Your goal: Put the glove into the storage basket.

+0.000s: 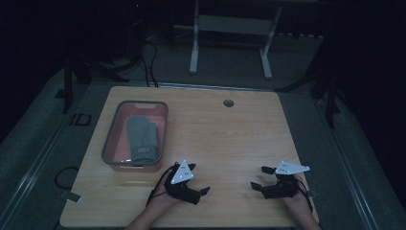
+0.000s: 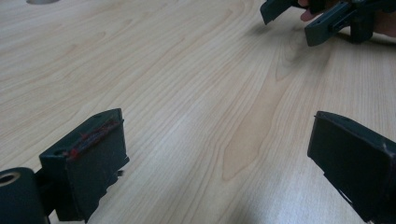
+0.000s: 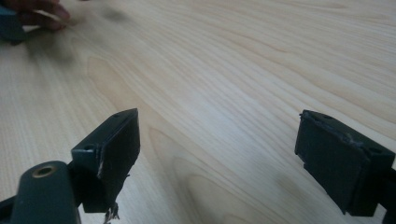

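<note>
Grippers both sit low near the front edge of the wooden table (image 1: 230,139), left gripper (image 1: 203,184) and right gripper (image 1: 259,178) with jaws spread wide on nothing, while the grey mitten (image 1: 141,136) lies inside the pink bin (image 1: 111,139) just beyond the left one.

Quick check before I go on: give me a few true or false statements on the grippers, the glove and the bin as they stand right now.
1. The grey glove lies inside the bin. True.
2. The left gripper is shut on the glove. False: its jaws stand open over bare table, with nothing between them.
3. The right gripper has its jaws open. True.
4. The bin sits at the table's right side. False: it sits at the left side.
5. The two grippers touch each other. False: bare wood separates them.
</note>
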`<state>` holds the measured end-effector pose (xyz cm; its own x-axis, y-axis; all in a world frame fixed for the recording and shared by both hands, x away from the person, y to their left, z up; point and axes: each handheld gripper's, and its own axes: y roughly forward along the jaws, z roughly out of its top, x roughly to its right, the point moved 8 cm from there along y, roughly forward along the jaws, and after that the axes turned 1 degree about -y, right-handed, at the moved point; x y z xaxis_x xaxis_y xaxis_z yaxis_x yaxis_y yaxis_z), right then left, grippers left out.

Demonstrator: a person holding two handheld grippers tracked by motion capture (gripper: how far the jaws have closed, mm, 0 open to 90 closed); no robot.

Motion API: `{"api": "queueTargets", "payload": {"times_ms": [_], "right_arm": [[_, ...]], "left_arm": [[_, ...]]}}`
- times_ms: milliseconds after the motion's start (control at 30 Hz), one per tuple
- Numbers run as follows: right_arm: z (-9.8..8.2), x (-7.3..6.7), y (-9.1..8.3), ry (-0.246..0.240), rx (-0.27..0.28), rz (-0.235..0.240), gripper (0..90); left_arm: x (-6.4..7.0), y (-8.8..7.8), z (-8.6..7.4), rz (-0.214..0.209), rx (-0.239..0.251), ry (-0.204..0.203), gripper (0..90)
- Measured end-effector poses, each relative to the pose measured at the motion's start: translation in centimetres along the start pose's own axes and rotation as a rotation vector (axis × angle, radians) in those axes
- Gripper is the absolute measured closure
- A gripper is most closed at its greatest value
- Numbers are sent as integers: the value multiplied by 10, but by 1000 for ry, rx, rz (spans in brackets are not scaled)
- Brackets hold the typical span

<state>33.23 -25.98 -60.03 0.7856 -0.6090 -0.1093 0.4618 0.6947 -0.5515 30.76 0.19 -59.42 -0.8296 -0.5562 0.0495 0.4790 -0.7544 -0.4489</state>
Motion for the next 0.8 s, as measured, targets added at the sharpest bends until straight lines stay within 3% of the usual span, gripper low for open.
{"api": "queueTargets", "payload": {"times_ms": [333,467,800], "right_arm": [[-1,20,-9,43,67,-62,141],[0,22,-9,46,74,-69,142],[-1,22,-8,54,62,-70,143]], "left_arm": [[-3,-3,3,32,72,-17,48],[-6,-6,6,53,116,-23,48],[-8,-6,3,53,104,-32,48]]}}
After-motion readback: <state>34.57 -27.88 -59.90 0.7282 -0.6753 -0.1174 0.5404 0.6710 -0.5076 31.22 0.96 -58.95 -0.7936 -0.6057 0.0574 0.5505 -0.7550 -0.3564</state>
